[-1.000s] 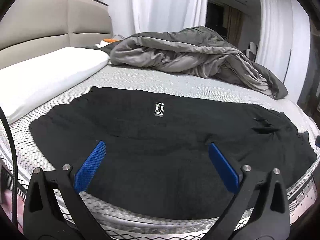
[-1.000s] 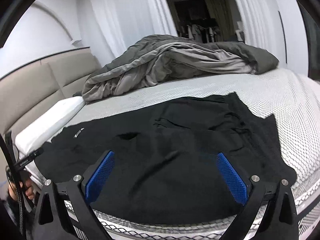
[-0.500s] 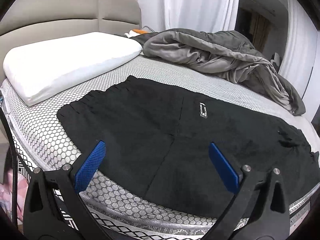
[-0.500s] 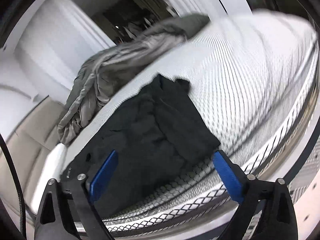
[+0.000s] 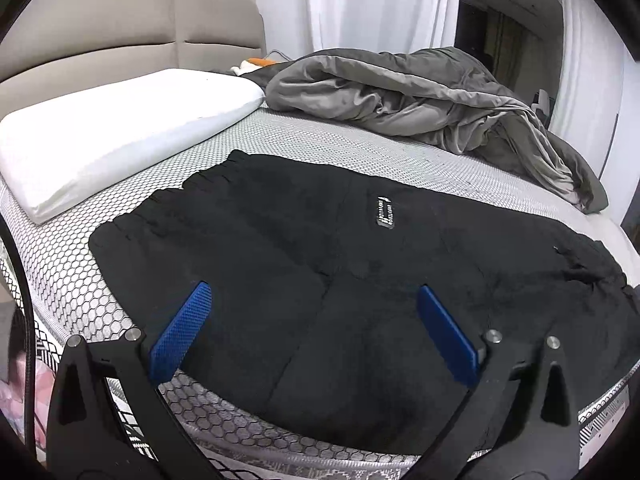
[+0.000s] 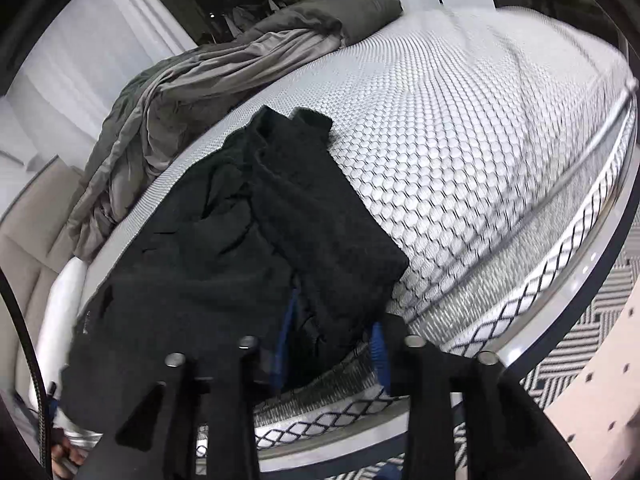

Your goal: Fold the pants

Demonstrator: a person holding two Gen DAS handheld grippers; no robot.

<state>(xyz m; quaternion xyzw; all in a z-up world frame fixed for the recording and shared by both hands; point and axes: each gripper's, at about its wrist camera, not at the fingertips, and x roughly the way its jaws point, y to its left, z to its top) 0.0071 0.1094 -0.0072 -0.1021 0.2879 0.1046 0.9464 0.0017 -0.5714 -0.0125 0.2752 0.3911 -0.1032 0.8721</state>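
Black pants (image 5: 320, 264) lie spread across the near side of the mattress, waistband at the left, a small label on the upper fabric. My left gripper (image 5: 314, 328) is open and empty, hovering over the pants near the bed's front edge. In the right wrist view the pant legs (image 6: 280, 208) end in a bunched cuff toward the far side. My right gripper (image 6: 332, 344) has its blue pads (image 6: 376, 356) narrowed around the near edge of the leg fabric at the mattress edge; the cloth hides part of the left pad.
A white pillow (image 5: 112, 128) lies at the left by the beige headboard (image 5: 120, 28). A crumpled grey duvet (image 5: 420, 100) fills the far side of the bed. The honeycomb mattress (image 6: 480, 128) extends right of the pants. Patterned floor (image 6: 592, 320) shows beyond the bed edge.
My right gripper has swung to the leg end of the pants and closed from wide open onto the near edge of the fabric. My left gripper shifted toward the waistband and stays open.
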